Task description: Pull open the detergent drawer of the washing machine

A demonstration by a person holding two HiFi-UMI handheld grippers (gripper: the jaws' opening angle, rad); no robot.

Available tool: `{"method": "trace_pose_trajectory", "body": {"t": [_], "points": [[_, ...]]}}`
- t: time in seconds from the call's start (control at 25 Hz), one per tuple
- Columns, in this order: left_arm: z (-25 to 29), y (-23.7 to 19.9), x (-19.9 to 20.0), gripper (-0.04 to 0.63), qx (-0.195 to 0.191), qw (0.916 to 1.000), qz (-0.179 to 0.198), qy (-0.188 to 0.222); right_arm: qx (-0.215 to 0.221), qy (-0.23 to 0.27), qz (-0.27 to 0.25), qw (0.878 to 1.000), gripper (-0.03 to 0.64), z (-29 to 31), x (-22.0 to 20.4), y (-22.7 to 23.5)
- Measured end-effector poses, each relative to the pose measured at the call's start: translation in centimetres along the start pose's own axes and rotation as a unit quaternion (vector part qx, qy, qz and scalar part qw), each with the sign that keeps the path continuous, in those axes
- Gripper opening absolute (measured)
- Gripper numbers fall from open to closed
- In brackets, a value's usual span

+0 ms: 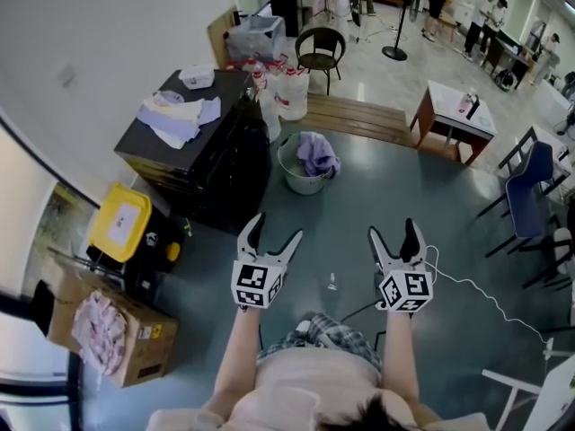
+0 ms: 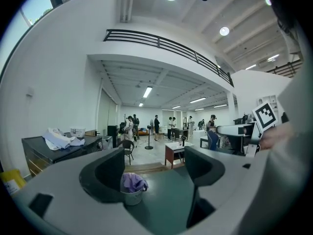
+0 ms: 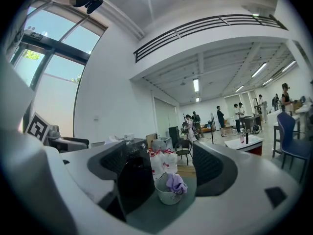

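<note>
The washing machine [image 1: 211,164] is a black box standing at the left of the teal floor, with white cloths [image 1: 175,115] lying on its top; its detergent drawer is not discernible. Both grippers hang in the air well short of it. My left gripper [image 1: 276,226] is open and empty, and so is my right gripper [image 1: 393,227] beside it. In the left gripper view the jaws [image 2: 154,168] frame the room, with the machine [image 2: 54,155] off to the left. In the right gripper view the open jaws [image 3: 164,165] frame the machine's dark front [image 3: 132,180].
A white basket [image 1: 304,176] holding purple cloth stands right of the machine. A yellow-lidded bin [image 1: 119,221] and a cardboard box [image 1: 135,335] stand at the left. White bottles [image 1: 286,92], a wooden platform [image 1: 359,119], a chair [image 1: 321,50], a small table [image 1: 454,115] and a floor cable [image 1: 476,290] lie beyond.
</note>
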State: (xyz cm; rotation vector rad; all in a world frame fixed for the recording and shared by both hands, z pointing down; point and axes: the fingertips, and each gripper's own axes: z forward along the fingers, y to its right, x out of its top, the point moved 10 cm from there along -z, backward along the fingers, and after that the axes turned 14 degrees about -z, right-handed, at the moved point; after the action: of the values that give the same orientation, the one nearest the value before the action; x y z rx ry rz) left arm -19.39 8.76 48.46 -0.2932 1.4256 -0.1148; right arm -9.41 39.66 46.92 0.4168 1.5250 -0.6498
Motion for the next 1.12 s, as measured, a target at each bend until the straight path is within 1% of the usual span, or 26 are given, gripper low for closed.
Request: {"method": "trace_pose_trajectory", "body": {"t": [0.36, 0.64, 0.8, 0.92, 1.04, 1.12], "points": [[0.9, -2.5, 0.0, 0.367, 0.004, 1.0000, 0.000, -0.003, 0.000, -0.002, -0.003, 1.000, 0.417, 2.3, -0.6, -1.1], [3.8, -3.9, 0.9, 0.367, 0.005, 1.0000, 0.003, -0.006, 0.004, -0.002, 0.000, 1.000, 0.417, 5.9, -0.5, 0.0], [5.9, -5.0, 1.5, 0.367, 0.014, 0.9999, 0.009, -0.004, 0.011, 0.001, 0.006, 1.000, 0.417, 8.9, -0.9, 1.0], [8.1, -6.3, 1.8, 0.367, 0.029, 0.9995, 0.008, -0.003, 0.022, 0.006, 0.009, 1.000, 0.417, 12.5, -1.4, 2.0], [10.9, -8.6, 2.2, 0.367, 0.057, 0.9984, 0.001, -0.001, 0.042, 0.006, 0.009, 0.999, 0.417, 17.2, -1.9, 2.8], [13.0, -10.2, 2.7, 0.367, 0.077, 0.9970, -0.006, 0.008, 0.060, 0.011, 0.004, 0.998, 0.417, 20.9, -1.9, 3.5]]}}
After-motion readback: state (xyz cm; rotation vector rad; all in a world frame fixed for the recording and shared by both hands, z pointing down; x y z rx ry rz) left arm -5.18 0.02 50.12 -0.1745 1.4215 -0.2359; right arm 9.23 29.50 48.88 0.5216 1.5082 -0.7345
